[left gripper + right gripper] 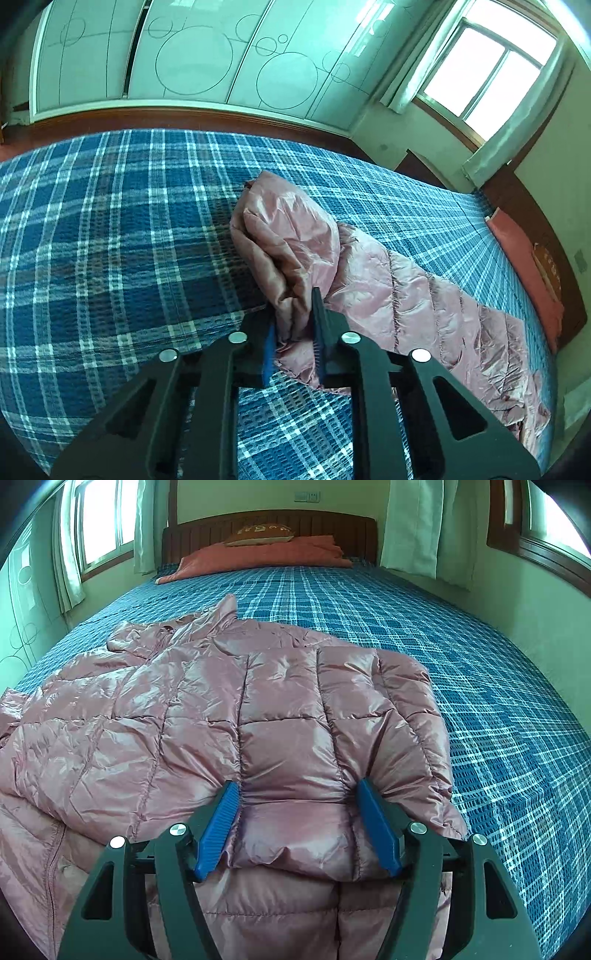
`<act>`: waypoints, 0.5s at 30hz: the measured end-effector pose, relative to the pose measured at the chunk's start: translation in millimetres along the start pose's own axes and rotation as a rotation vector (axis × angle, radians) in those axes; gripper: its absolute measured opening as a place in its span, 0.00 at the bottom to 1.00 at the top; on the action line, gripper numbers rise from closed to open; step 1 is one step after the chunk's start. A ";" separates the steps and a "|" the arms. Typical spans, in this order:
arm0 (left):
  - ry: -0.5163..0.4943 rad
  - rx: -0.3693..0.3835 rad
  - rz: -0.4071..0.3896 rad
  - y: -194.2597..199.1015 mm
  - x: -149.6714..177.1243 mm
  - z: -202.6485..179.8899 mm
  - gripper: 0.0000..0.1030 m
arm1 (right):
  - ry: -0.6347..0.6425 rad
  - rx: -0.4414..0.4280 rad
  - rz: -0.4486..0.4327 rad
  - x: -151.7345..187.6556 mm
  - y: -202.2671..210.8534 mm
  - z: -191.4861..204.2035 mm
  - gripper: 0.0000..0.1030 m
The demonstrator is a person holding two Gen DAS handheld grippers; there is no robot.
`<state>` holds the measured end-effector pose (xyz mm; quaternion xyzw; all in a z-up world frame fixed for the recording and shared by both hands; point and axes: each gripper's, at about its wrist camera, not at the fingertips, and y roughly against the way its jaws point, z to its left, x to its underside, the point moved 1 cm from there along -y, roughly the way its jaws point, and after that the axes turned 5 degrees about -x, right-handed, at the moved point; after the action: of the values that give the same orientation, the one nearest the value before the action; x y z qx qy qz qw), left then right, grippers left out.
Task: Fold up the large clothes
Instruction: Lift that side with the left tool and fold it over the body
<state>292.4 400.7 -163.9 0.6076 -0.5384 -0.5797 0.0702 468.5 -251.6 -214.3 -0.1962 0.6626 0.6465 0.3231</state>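
A shiny pink quilted puffer jacket [229, 709] lies spread on the blue plaid bed cover [461, 646]. My right gripper [295, 794] is open, its blue pads [218, 827] pressed into a folded-over edge of the jacket, which bulges between them. In the left wrist view my left gripper [295, 317] is shut on a bunched fold of the jacket [295, 251] and holds it lifted off the bed. The rest of the jacket [443, 306] trails away to the right on the cover [110, 240].
A folded orange blanket [266, 555] and a brown pillow [258, 535] lie at the wooden headboard [332, 524]. A white wardrobe [184, 62] with circle patterns stands beyond the bed's far side. Curtained windows [487, 74] flank the bed. Wide plaid bed surface lies left of the jacket.
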 end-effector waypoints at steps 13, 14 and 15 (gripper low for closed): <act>-0.489 0.206 -0.162 74.3 76.5 -201.8 0.08 | -0.010 -0.014 -0.006 -1.7 1.7 -2.1 0.65; -0.529 0.226 -0.156 77.7 90.6 -222.1 0.08 | -0.013 -0.015 -0.007 -1.2 2.3 -2.2 0.65; -0.564 0.248 -0.145 79.6 104.7 -239.1 0.08 | -0.015 -0.018 -0.008 -1.2 2.5 -2.7 0.65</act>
<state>407.0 162.2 -97.2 0.4634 -0.5585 -0.6589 -0.1978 467.2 -254.2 -211.8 -0.1968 0.6538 0.6525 0.3287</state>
